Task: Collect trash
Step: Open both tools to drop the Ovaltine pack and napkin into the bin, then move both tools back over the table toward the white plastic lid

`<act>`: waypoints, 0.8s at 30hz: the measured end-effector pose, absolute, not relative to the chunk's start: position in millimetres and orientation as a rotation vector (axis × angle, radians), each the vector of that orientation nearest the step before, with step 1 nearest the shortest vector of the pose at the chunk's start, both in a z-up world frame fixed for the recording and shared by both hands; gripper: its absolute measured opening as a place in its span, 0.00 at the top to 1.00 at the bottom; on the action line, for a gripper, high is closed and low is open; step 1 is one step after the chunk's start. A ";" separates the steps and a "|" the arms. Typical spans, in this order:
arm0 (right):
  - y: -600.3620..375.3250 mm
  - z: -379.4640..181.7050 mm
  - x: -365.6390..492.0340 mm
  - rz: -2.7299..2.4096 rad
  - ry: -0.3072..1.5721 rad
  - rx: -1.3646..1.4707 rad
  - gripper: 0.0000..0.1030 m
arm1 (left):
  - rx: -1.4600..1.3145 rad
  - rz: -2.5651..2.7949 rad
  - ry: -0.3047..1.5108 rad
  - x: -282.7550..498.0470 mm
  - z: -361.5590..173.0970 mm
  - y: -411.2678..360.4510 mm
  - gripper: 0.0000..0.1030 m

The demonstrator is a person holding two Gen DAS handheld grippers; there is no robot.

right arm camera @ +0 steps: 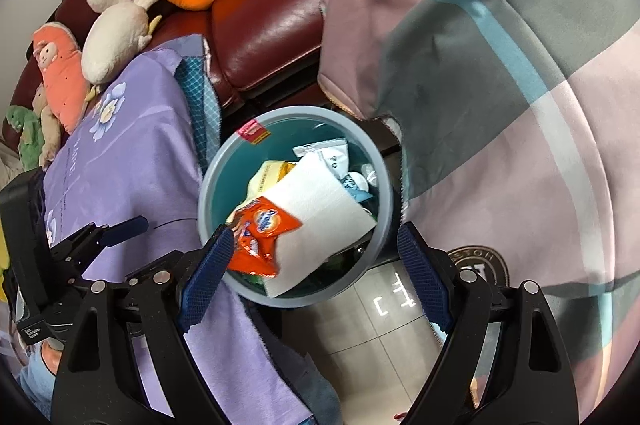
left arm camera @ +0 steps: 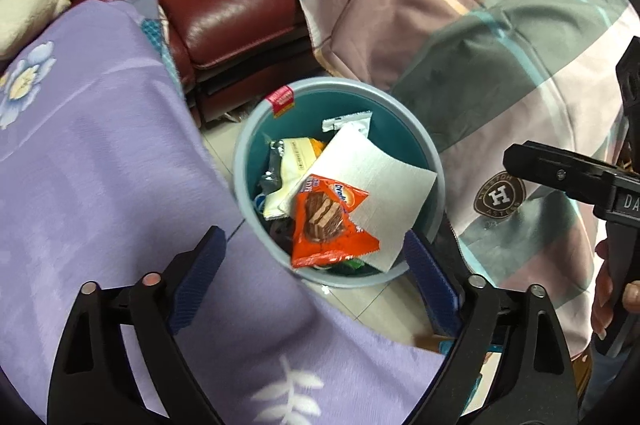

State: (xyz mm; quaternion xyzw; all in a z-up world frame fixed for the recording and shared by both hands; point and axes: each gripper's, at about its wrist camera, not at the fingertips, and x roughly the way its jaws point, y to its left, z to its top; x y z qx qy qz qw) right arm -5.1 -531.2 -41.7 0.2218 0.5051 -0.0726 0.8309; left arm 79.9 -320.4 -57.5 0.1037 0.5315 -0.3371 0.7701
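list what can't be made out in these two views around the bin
- Bin bottom: both views, buried under the white napkin and orange wrapper.
- Floor left of the bin: purple cloth covers it.
- Right tongs in the left wrist view: cut off by the edge.

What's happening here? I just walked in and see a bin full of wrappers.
A person is collecting trash with a hand-held gripper in each hand. The left hand-held gripper and the right hand-held gripper both hang open and empty over the round bin. An orange snack wrapper and a white paper napkin lie on top of the trash inside.
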 end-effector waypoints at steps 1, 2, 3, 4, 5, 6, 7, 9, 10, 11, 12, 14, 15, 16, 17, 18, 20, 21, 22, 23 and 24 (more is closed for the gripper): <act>-525.6 -38.1 -5.6 -0.144 1.069 0.466 0.22 | 0.219 -0.729 1.143 78.0 -52.9 -314.0 0.09; -519.4 -34.1 -6.3 -0.135 1.066 0.459 0.22 | 0.214 -0.727 1.134 76.5 -49.1 -308.8 0.09; -513.0 -29.8 -7.2 -0.129 1.062 0.451 0.21 | 0.210 -0.721 1.123 74.3 -44.2 -301.0 0.08; -508.1 -26.4 -8.1 -0.126 1.058 0.445 0.19 | 0.206 -0.716 1.116 72.7 -41.3 -295.3 0.08; -502.5 -22.4 -8.8 -0.121 1.052 0.440 0.19 | 0.201 -0.712 1.110 71.1 -38.1 -288.8 0.08; -497.2 -18.7 -8.9 -0.117 1.048 0.434 0.19 | 0.193 -0.707 1.101 68.9 -33.8 -279.6 0.08; -489.8 -14.2 -9.9 -0.113 1.045 0.427 0.19 | 0.188 -0.703 1.094 67.0 -30.8 -273.1 0.08; -478.8 -9.1 -10.9 -0.106 1.044 0.415 0.19 | 0.173 -0.691 1.078 62.9 -23.4 -255.2 0.08; -471.2 -6.4 -11.4 -0.100 1.046 0.407 0.19 | 0.166 -0.687 1.073 61.6 -20.2 -248.7 0.08; -464.8 -4.1 -12.1 -0.096 1.048 0.399 0.19 | 0.157 -0.682 1.065 59.2 -16.5 -239.6 0.08; -458.6 -1.8 -12.7 -0.092 1.049 0.392 0.19 | 0.150 -0.678 1.059 57.7 -13.7 -233.0 0.08; -444.5 3.7 -14.6 -0.079 1.051 0.379 0.19 | 0.133 -0.668 1.045 52.7 -7.7 -212.3 0.08; -437.8 5.7 -15.4 -0.073 1.052 0.375 0.18 | 0.127 -0.661 1.041 50.3 -5.5 -202.5 0.08; -427.7 8.3 -16.3 -0.068 1.056 0.372 0.18 | 0.123 -0.657 1.036 48.1 -3.7 -195.0 0.08; -421.9 9.3 -16.6 -0.063 1.059 0.367 0.18 | 0.121 -0.649 1.029 45.2 -1.5 -184.1 0.07; -411.4 10.3 -17.2 -0.055 1.066 0.357 0.18 | 0.120 -0.637 1.021 42.2 0.4 -172.4 0.07; -395.7 12.2 -18.8 -0.039 1.074 0.342 0.18 | 0.113 -0.614 1.009 37.0 3.2 -150.2 0.07; -384.2 13.2 -19.0 -0.027 1.080 0.329 0.18 | 0.106 -0.607 1.004 34.4 4.0 -140.1 0.07; -376.8 13.3 -19.4 -0.020 1.084 0.321 0.18 | 0.095 -0.593 0.998 31.4 5.4 -124.3 0.07; -367.2 13.0 -19.1 -0.008 1.089 0.312 0.18 | 0.086 -0.578 0.995 30.3 5.9 -113.6 0.06; -357.9 12.8 -18.5 0.003 1.095 0.304 0.18 | 0.073 -0.561 0.991 27.6 6.7 -97.9 0.06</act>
